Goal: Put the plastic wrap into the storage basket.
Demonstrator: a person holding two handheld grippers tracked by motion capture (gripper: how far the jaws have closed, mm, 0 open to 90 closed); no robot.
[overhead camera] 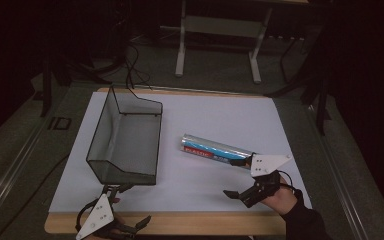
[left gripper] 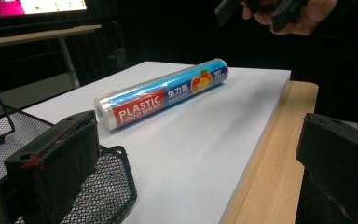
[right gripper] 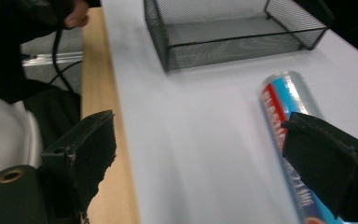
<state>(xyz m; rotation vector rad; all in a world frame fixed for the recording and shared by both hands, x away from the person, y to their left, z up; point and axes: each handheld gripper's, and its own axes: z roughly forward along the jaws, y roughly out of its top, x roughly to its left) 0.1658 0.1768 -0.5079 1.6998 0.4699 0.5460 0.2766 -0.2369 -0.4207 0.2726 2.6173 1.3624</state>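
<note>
A roll of plastic food wrap (overhead camera: 215, 150) lies on the white board, right of centre, and I also see this roll (left gripper: 163, 95) (right gripper: 284, 107) in both gripper views. A black wire-mesh basket (overhead camera: 125, 135) stands empty at the left. My right gripper (overhead camera: 236, 178) is open at the roll's near right end, one jaw by the roll, nothing between the jaws. In the right gripper view, its far jaw overlaps the roll. My left gripper (overhead camera: 129, 206) is open at the front edge, just before the basket's near corner (left gripper: 107, 186).
The white board (overhead camera: 205, 120) covers a wooden table whose front strip (overhead camera: 180, 222) shows near me. Behind the table stand a white desk frame (overhead camera: 220, 30) and floor cables (overhead camera: 132, 70). A metal rail (overhead camera: 10, 165) runs along the left.
</note>
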